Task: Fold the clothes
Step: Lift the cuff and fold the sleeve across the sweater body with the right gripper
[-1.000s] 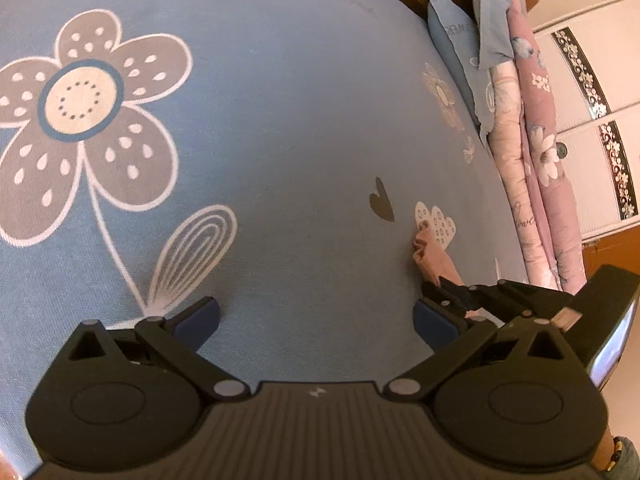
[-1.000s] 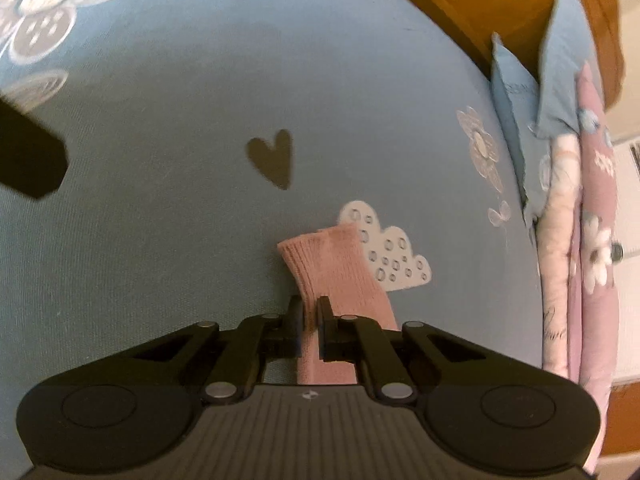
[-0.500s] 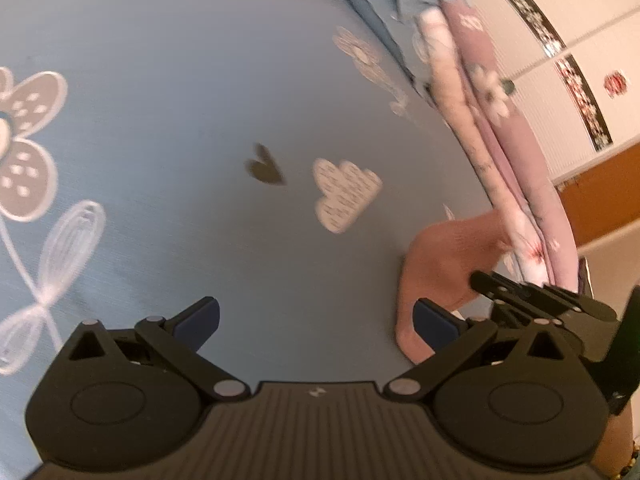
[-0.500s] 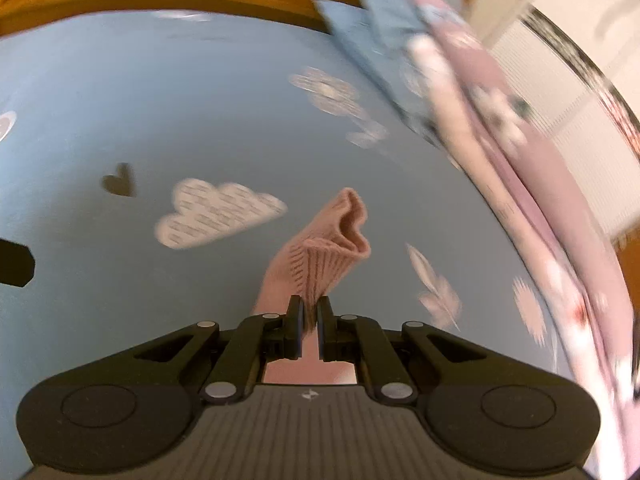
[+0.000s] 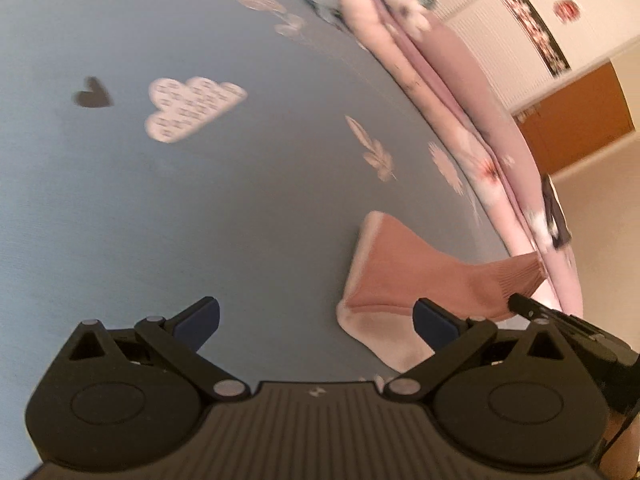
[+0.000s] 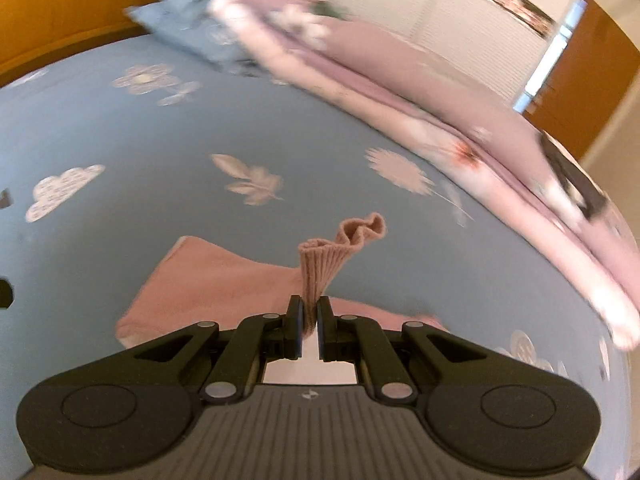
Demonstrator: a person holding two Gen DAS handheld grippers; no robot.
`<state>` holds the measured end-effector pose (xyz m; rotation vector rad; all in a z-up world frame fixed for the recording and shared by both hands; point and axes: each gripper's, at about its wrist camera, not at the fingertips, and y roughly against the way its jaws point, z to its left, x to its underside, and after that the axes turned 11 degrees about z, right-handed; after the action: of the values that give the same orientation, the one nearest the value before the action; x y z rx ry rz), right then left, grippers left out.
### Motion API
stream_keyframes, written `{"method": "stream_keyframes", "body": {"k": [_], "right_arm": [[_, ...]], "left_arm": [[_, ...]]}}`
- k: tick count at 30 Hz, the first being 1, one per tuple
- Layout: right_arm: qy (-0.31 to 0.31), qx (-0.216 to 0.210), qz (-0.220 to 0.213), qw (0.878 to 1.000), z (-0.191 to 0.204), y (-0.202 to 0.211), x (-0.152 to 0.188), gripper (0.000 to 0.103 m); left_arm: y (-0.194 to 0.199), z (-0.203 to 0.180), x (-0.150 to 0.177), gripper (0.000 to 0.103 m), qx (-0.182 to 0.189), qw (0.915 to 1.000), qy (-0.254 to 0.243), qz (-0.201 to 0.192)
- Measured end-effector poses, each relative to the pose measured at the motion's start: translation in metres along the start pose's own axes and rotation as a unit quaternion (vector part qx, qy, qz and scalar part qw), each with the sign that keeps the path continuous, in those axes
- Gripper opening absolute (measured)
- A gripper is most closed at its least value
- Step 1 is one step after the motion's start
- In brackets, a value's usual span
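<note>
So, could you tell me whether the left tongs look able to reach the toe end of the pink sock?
Probably yes: the left tongs are open, and the sock's toe lies uncovered just ahead.

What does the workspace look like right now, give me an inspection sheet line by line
Surface: blue bedsheet printed with flowers, a cloud and a heart; smooth.
Job's things: pink sock, its ribbed cuff pinched and lifted, its foot trailing toward the sheet.
Clutter: folded pink floral quilt and blue pillows along the far edge.
Grippers: right claw shut on the sock's cuff; left claw open, holding nothing, with the sock just beyond its right finger.
Cables: nothing seen.
Surroundings: wooden headboard, white wardrobe doors with a patterned band, brown door.
</note>
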<state>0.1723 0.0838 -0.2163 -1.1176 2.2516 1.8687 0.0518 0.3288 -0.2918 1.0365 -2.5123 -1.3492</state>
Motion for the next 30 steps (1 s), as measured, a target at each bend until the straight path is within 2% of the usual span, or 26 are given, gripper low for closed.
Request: {"method": "stream_keyframes", "body": {"k": [7, 15, 23, 30], "right_arm": [[-0.065, 0.030, 0.013, 0.997, -0.071, -0.008, 0.036, 0.009], [-0.110, 0.069, 0.035, 0.991, -0.134, -0.024, 0.070, 0.009], [-0.139, 0.096, 0.051, 0.984, -0.171, -0.031, 0.096, 0.009], [-0.192, 0.085, 0.083, 0.974, -0.195, -0.052, 0.121, 0.009]], "left_arm": [[-0.011, -0.043, 0.023, 0.102, 0.007, 0.9992, -0.037, 0.015], [-0.027, -0.066, 0.054, 0.102, 0.008, 0.9985, -0.045, 0.029], [-0.040, -0.081, 0.064, 0.102, 0.018, 0.9978, -0.053, 0.037], [-0.046, -0.091, 0.069, 0.102, 0.015, 0.9961, -0.073, 0.048]]}}
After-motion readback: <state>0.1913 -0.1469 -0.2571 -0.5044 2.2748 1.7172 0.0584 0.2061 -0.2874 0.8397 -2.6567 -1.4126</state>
